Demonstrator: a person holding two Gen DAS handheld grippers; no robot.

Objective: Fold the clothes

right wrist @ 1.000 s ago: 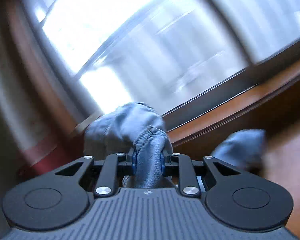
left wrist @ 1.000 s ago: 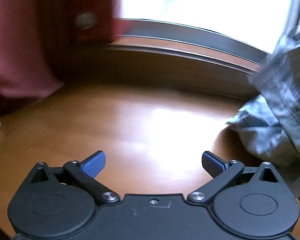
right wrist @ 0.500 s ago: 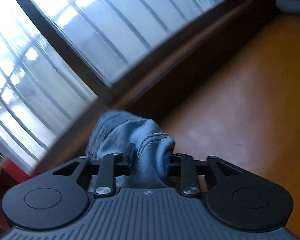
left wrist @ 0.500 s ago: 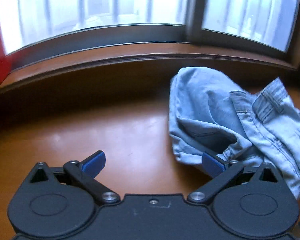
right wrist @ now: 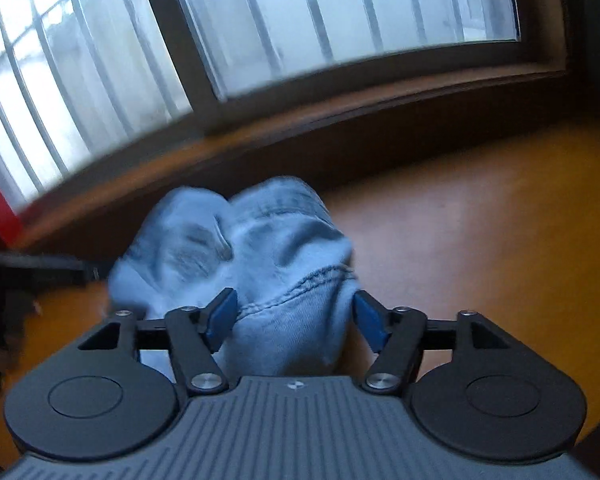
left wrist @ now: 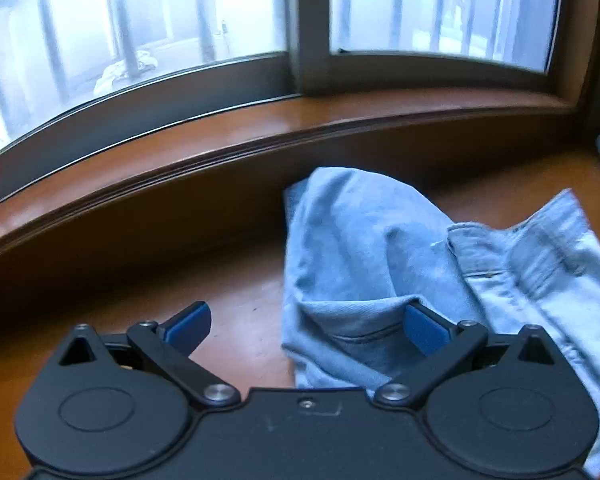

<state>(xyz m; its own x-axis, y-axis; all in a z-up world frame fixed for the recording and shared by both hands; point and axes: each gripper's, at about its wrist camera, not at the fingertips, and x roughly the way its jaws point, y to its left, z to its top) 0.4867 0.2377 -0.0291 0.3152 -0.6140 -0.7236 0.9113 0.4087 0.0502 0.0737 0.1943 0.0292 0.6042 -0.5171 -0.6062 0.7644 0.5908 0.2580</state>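
Jeans [left wrist: 364, 256], one crumpled pair on table [left wrist: 236, 300], left tongs [left wrist: 306, 326] apart, right tongs [right wrist: 294, 316] opening around denim.

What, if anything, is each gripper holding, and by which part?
Nothing is firmly held. The right gripper is opening around a seamed fold of the denim garment. The left gripper is open, empty.
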